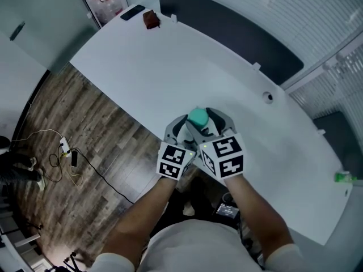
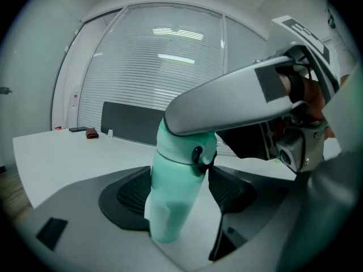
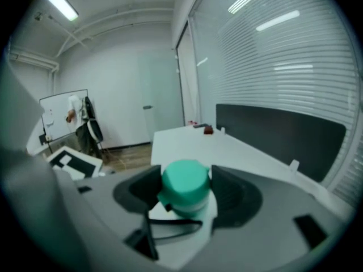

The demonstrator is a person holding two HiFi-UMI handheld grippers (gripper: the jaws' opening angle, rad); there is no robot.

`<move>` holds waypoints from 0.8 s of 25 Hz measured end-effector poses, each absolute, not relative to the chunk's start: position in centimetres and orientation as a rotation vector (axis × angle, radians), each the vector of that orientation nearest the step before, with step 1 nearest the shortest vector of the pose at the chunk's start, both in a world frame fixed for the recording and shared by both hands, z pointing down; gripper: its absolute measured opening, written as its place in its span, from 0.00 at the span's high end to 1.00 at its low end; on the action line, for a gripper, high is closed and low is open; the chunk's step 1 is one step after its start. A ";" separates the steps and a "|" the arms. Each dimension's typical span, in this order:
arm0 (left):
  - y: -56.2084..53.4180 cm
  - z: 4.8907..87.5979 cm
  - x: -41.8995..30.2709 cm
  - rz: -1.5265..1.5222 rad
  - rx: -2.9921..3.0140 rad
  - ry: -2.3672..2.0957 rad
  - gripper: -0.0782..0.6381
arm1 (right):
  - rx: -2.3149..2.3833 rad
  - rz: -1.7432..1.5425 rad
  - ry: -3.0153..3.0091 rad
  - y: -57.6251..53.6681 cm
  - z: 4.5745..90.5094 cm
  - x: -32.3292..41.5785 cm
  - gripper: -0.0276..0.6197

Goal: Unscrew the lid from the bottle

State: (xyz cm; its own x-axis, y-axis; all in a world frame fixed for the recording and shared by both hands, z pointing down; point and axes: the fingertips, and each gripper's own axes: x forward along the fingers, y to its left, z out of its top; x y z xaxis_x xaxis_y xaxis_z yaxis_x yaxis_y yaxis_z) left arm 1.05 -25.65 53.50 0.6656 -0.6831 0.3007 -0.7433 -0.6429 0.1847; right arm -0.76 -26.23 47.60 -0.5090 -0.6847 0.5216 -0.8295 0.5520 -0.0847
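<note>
At lower centre of the head view, near the front edge of the white table [image 1: 170, 67], the mint-green bottle [image 1: 198, 117] stands with both tools around it: the left gripper [image 1: 182, 128] comes in from the left and the right gripper [image 1: 214, 121] from the right. A dark red object [image 1: 150, 19] and a black phone [image 1: 132, 12] lie well apart from it at upper left. Left gripper view: the bottle body sits mid-frame between the two black pads [image 2: 127, 194]. The jaws are spread wide and the pads lie close on each side, with no squeeze visible. The right gripper's grey body crosses the upper right, over the bottle's top. Right gripper view: the round green lid [image 3: 185, 187] is centred low in frame between that gripper's pads [image 3: 233, 194]. These jaws are likewise wide and not clamping, and the lid is on the bottle.
</note>
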 end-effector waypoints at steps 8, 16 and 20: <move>-26.0 53.5 0.8 0.317 2.593 -1.176 0.45 | 1.250 0.446 -2.321 -26.5 47.7 -1.0 0.53; -25.4 53.5 0.8 0.331 2.685 -0.943 0.46 | 1.147 0.429 -2.362 -26.1 47.7 -1.2 0.53; -24.7 53.4 1.3 0.368 2.759 -0.702 0.46 | 0.996 0.388 -2.399 -25.4 47.8 -1.1 0.53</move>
